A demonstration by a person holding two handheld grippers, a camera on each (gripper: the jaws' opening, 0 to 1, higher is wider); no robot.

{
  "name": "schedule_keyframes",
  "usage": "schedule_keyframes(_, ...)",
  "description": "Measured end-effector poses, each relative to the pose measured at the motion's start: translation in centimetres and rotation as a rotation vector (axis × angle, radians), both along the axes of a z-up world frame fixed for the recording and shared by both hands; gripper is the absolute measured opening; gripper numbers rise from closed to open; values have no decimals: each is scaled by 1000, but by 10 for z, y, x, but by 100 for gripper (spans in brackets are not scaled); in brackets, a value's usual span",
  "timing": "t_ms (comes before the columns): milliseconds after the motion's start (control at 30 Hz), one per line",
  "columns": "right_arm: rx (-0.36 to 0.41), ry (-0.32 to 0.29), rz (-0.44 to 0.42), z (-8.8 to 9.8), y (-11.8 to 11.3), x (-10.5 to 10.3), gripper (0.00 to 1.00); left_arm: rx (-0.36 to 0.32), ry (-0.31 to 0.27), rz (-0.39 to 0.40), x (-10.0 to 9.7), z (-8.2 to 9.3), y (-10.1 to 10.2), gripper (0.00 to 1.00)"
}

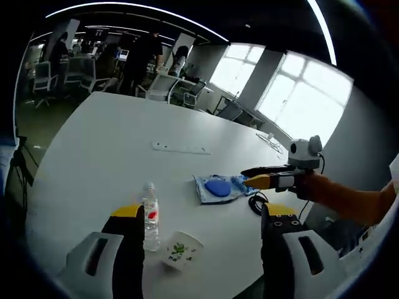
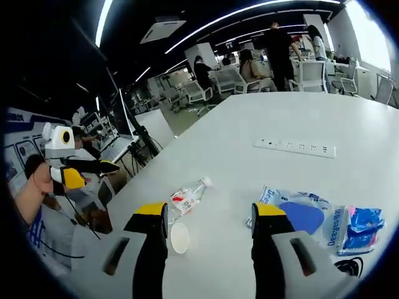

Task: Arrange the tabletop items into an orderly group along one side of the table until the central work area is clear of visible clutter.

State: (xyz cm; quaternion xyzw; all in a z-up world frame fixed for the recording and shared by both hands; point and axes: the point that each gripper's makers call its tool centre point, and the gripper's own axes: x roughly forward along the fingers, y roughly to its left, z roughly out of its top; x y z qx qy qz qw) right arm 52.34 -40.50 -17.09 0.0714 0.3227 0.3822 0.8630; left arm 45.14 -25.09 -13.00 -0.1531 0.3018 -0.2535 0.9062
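Step in hand, by my reading: approach, nothing gripped yet, clutter not grouped. Left gripper (image 1: 199, 249) hovers w/ jaws spread wide, nothing between them; clear plastic water bottle (image 1: 149, 218), white cap, red label, stands upright just inside its 9 o'clock jaw, w/ a white paper cup (image 1: 179, 250) bearing a green print lying tipped beside it. Right gripper (image 2: 211, 249) likewise has jaws parted and empty; in the right gripper view the bottle (image 2: 187, 198) and cup (image 2: 179, 237) sit near its 9 o'clock jaw, and the wipes pack (image 2: 299, 215), soft crinkled plastic w/ a blue oval lid, lies by the 3 o'clock jaw, a blue-and-white packet (image 2: 361, 225) touching it. Black cable coil (image 1: 257, 204) just past the pack. White power strip (image 1: 181, 148), long and flat, lies well apart at 12 o'clock on the smooth white round-edged worktop (image 1: 112, 149). Next move prob. calls for closing on the bottle body; thin plastic, likely light, may slip or tip.
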Motion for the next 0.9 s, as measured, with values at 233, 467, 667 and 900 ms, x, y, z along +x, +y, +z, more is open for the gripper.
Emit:
schedule_keyframes(233,26,41,39,-10,32,6,52,-14,-2,14,-9,-1,18,77)
schedule_keyframes(467,46,95,73,-28,62,14,51,-35,-6,29,-12,-2,34,76)
schedule_keyframes(667,79,153,79,-48,85,25,51,-50,-1,36,-13,-8,41,76)
schedule_keyframes(900,125,243,66,-75,108,42,50,-88,-2,55,-10,-13,57,76)
